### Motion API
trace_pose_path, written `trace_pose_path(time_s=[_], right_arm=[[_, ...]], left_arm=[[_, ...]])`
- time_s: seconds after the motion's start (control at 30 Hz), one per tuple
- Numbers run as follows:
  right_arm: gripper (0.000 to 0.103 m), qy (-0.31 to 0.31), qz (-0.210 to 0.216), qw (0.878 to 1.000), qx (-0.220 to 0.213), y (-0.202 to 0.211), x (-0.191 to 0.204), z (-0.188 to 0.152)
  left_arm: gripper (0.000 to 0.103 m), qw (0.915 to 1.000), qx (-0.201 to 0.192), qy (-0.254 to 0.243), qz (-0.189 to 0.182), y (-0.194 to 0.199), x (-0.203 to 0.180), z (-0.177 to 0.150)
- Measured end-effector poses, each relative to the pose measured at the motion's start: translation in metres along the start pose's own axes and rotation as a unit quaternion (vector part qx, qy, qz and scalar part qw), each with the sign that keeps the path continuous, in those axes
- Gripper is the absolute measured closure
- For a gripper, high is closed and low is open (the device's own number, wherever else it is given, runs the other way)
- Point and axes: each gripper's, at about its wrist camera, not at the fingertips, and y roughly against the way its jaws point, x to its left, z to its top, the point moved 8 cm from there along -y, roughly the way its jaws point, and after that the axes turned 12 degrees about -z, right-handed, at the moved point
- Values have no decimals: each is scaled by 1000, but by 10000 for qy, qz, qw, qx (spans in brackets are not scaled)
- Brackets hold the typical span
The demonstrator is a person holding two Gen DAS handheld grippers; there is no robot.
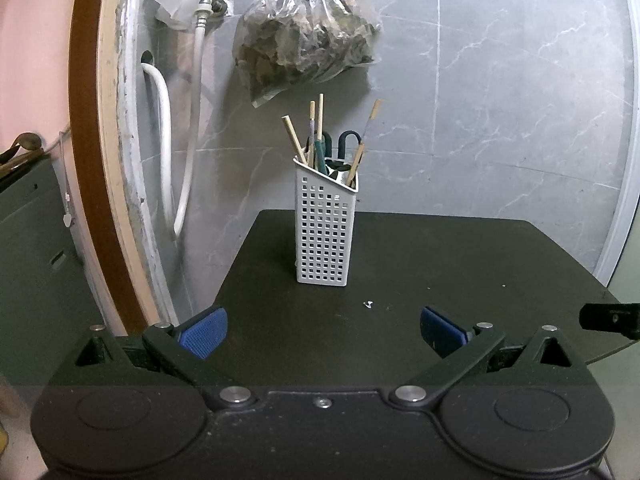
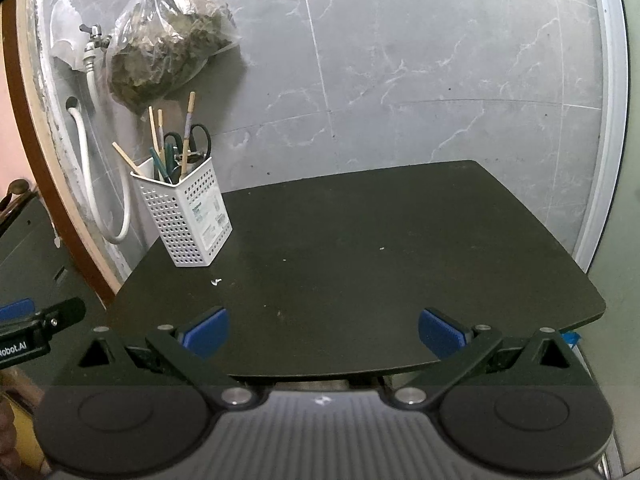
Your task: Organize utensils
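Note:
A white perforated utensil holder point(image 1: 325, 232) stands upright on the black table point(image 1: 440, 264), near its back left. It holds several wooden chopsticks point(image 1: 295, 140), dark-handled scissors point(image 1: 347, 142) and a green-handled utensil. It also shows in the right wrist view point(image 2: 186, 216), at the table's left edge. My left gripper point(image 1: 323, 332) is open and empty, well short of the holder. My right gripper point(image 2: 323, 332) is open and empty at the table's front edge point(image 2: 360, 370).
A plastic bag of dried leaves point(image 1: 304, 28) hangs on the grey marble wall above the holder. A tap with white hoses point(image 1: 196, 80) is at the left, beside a brown door frame point(image 1: 92, 160). A small white scrap point(image 1: 368, 304) lies on the table.

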Motion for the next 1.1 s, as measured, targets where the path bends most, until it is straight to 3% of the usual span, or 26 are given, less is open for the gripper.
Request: trace_pose_path(time_s=[1.1], right_arm=[[0, -33, 28, 10000, -34, 5, 0, -2]], left_arm=[[1, 10000, -70, -12, 31, 6, -2, 1]])
